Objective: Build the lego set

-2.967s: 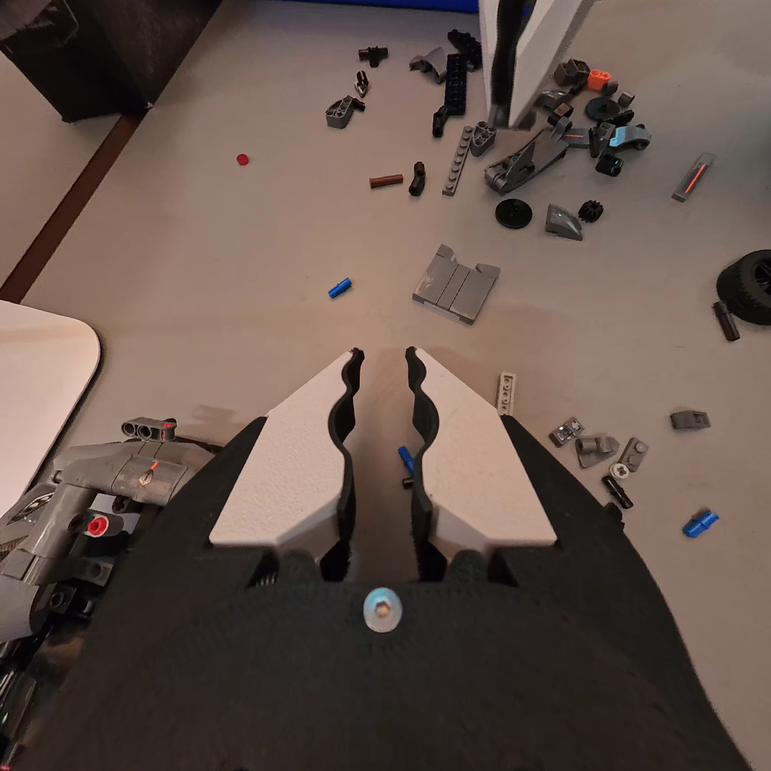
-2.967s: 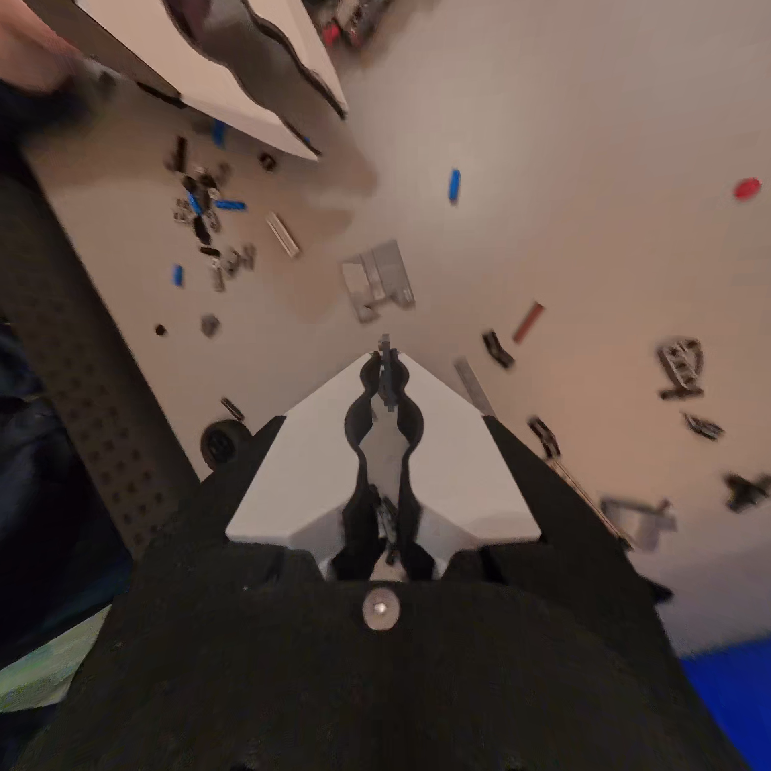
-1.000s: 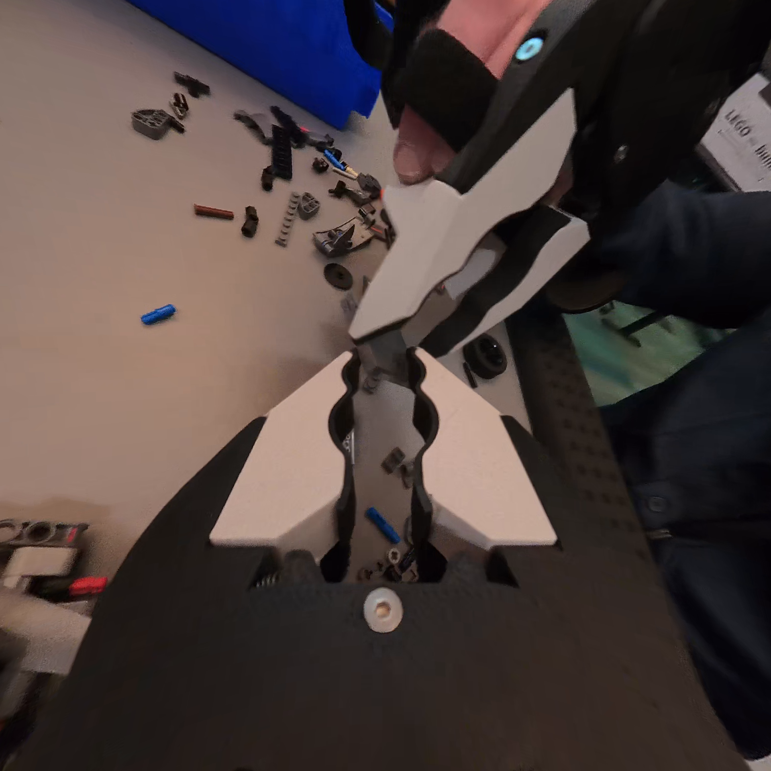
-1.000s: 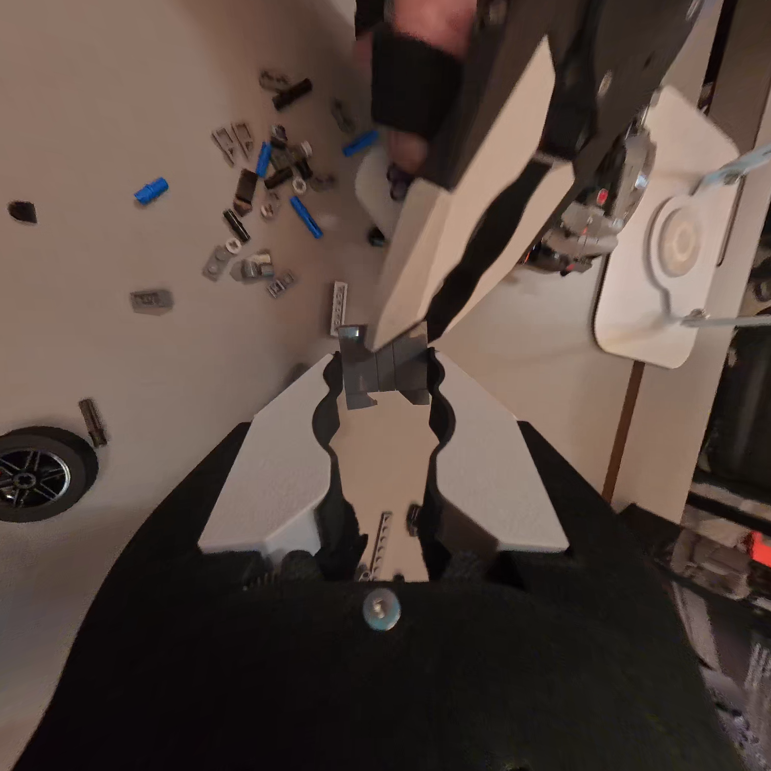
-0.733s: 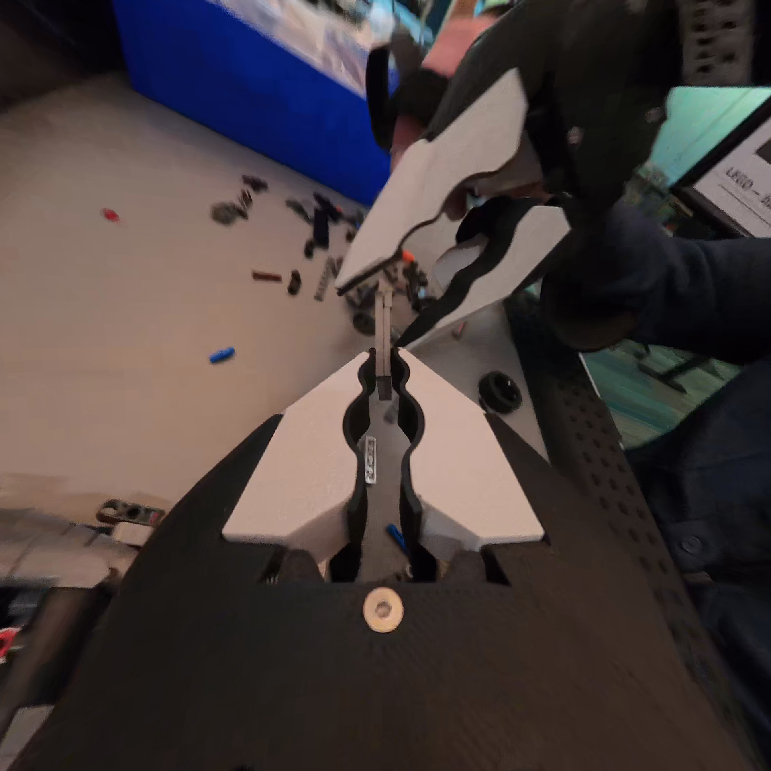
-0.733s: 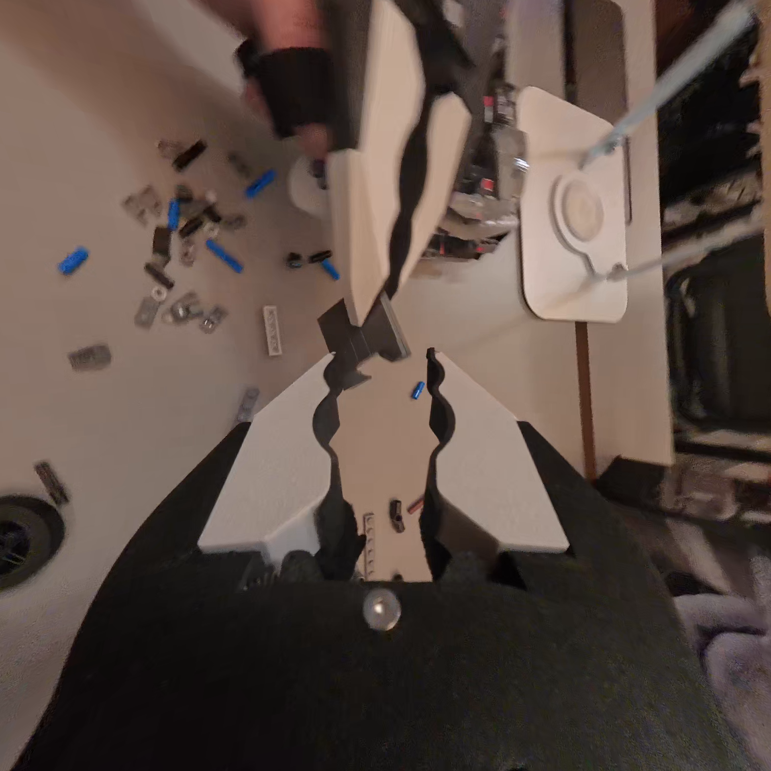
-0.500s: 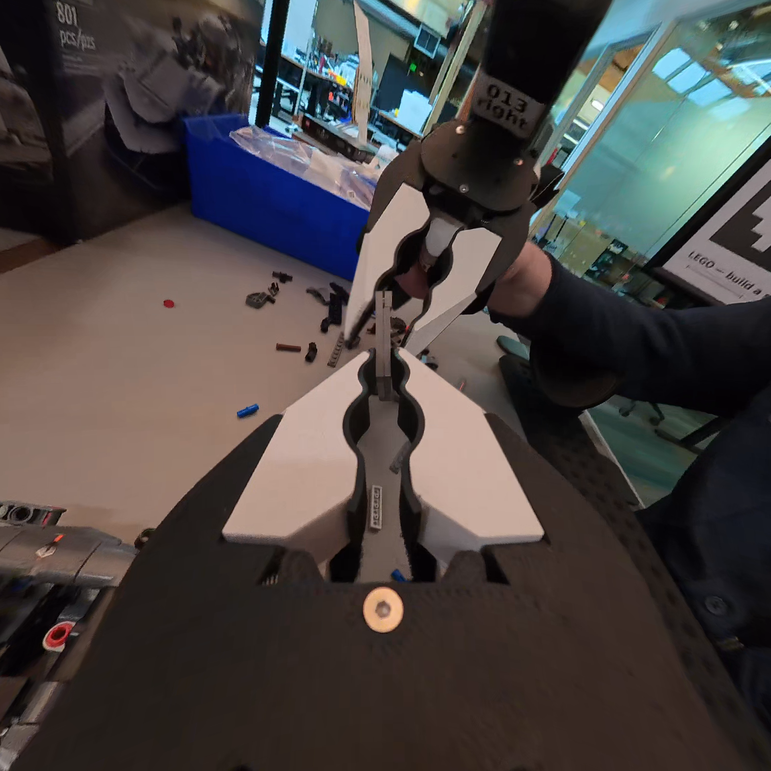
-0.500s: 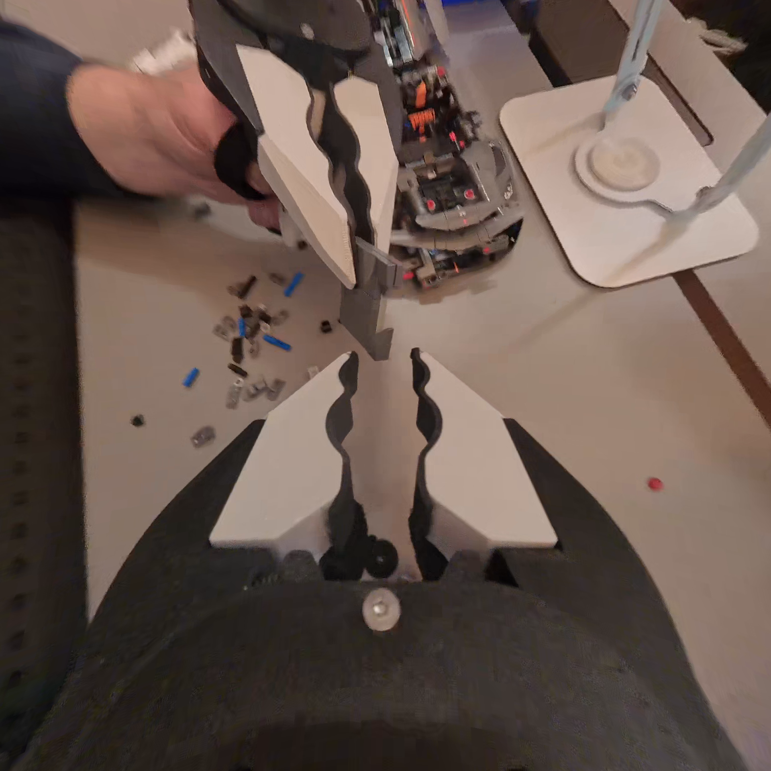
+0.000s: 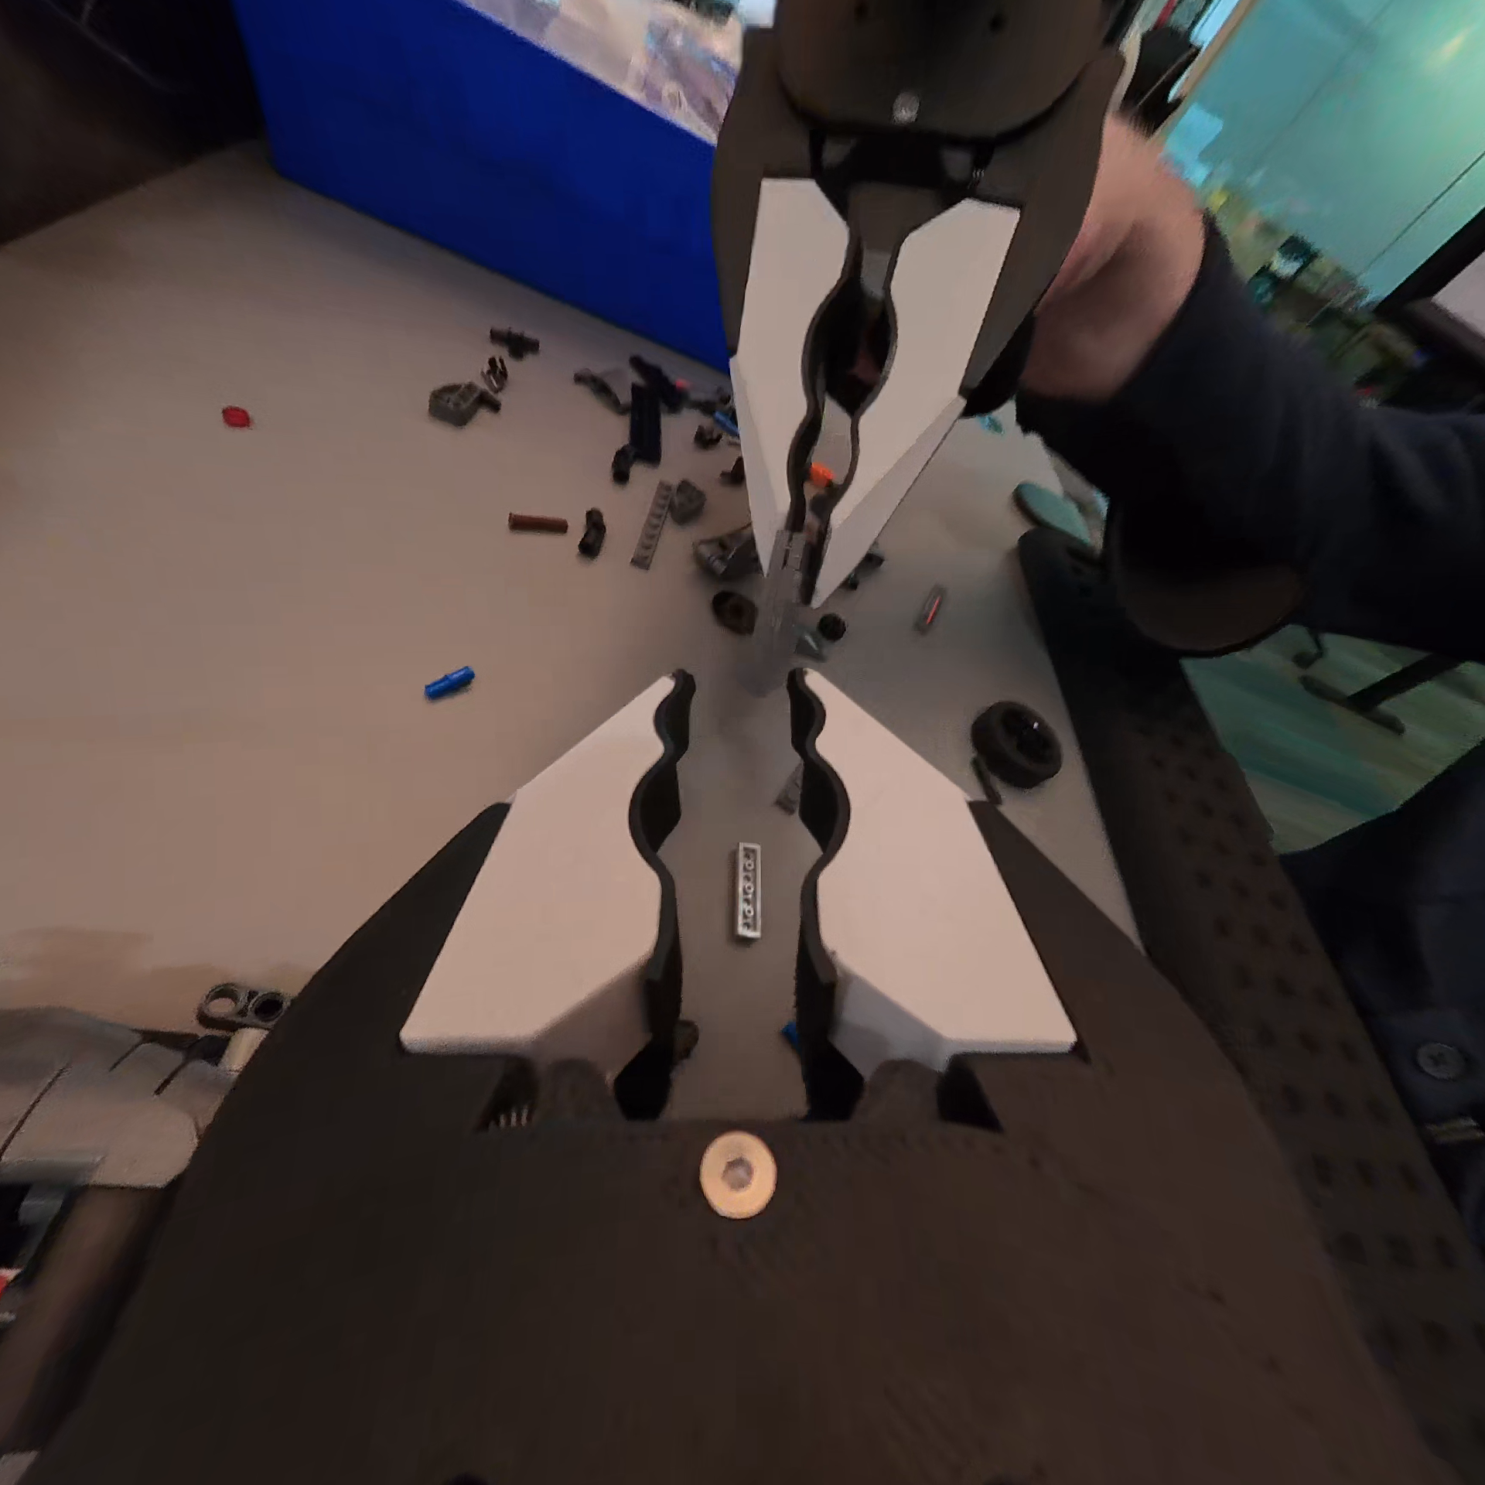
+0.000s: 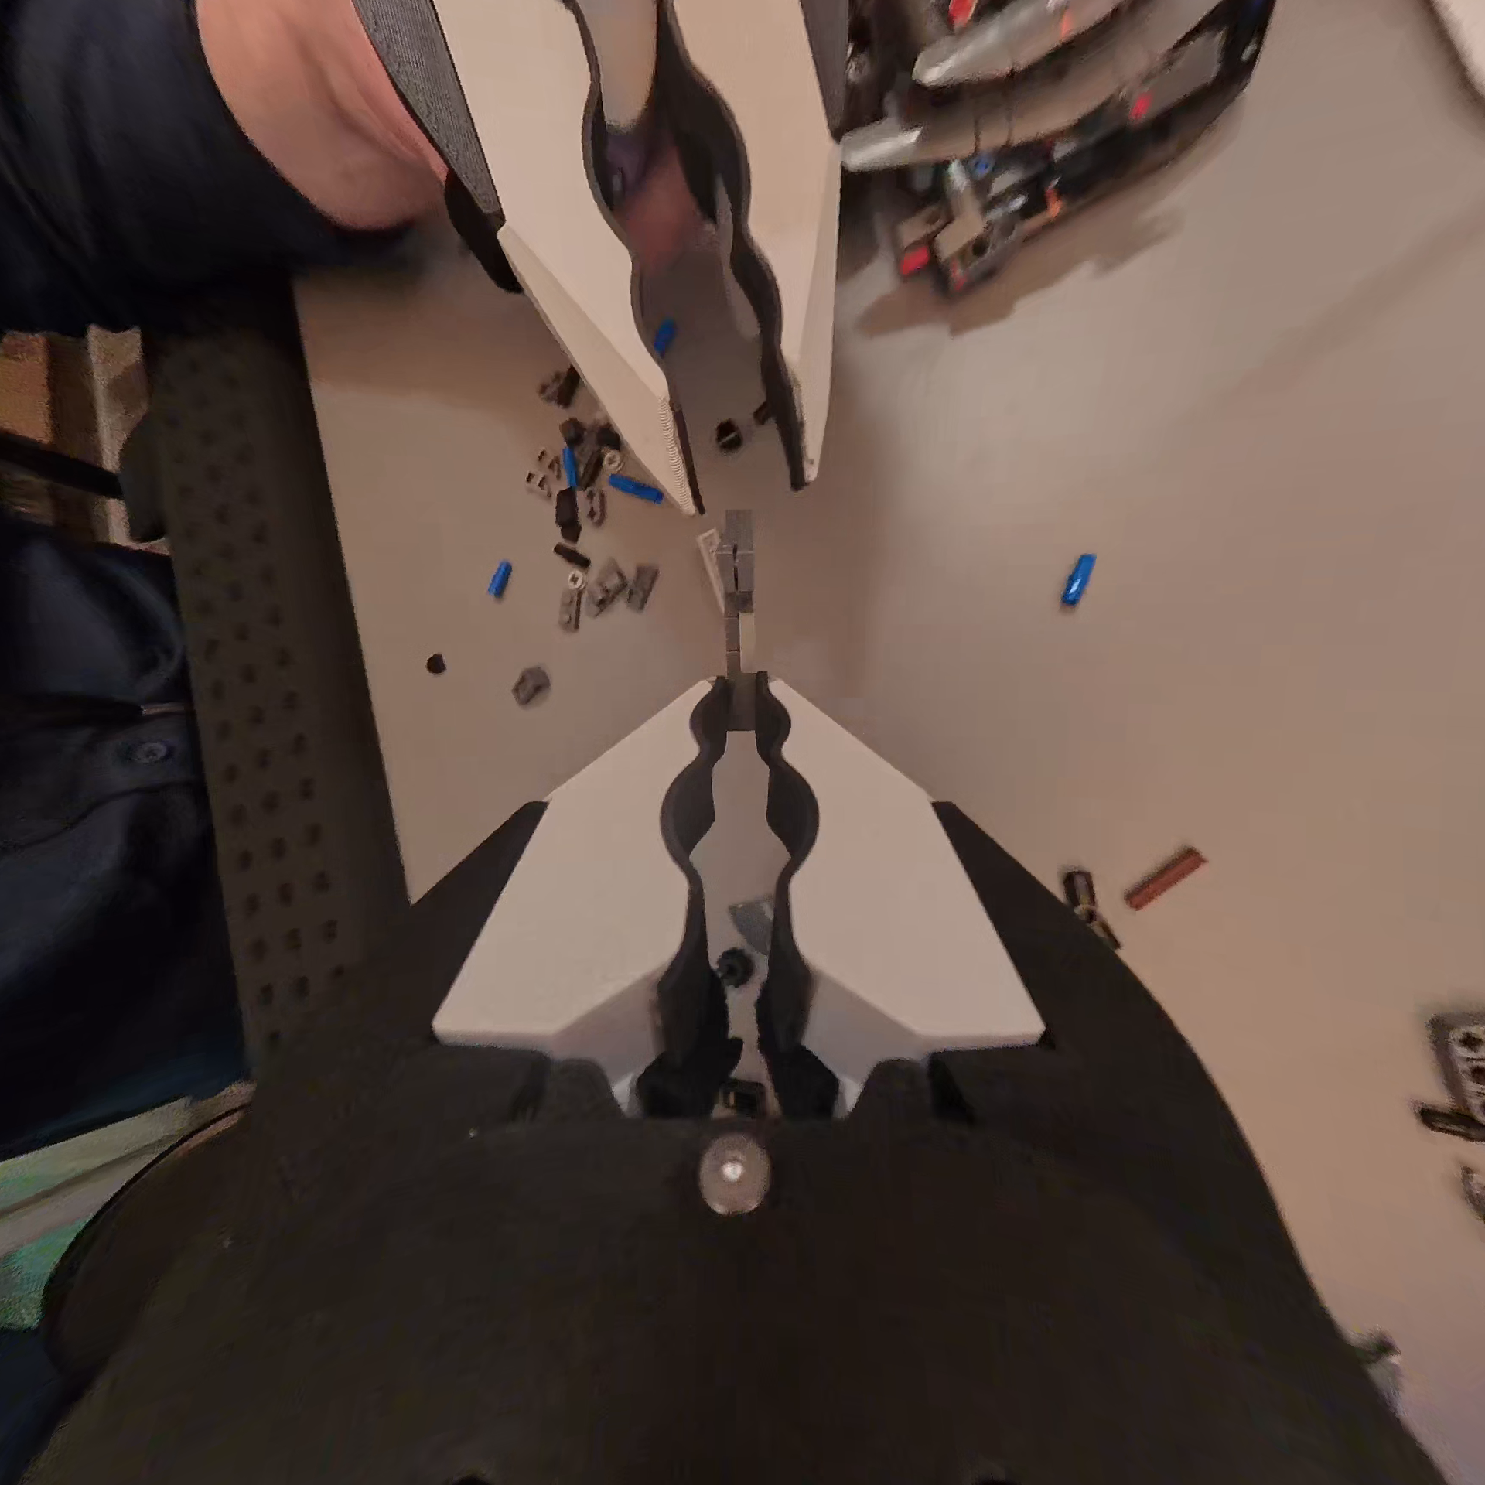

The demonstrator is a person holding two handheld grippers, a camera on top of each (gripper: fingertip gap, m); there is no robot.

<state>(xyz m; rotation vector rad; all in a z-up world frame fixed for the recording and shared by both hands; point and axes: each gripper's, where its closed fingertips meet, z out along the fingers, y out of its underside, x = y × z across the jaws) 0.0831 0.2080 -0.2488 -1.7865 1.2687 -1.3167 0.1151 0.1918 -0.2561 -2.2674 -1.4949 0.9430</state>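
— Between the two tongs, what is there?
— A grey lego plate piece (image 10: 738, 591), edge-on, clenched at the tip of the right gripper (image 10: 741, 685). The left gripper (image 9: 733, 683) faces it, jaws released and apart, the piece's free end just before its fingertips.

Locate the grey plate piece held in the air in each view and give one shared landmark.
Left wrist view: grey plate piece at centre, edge-on, hanging from the right hand-held gripper.
Right wrist view: at centre, pinched at this hand-held gripper's tips.
Shared landmark: the brown rod.
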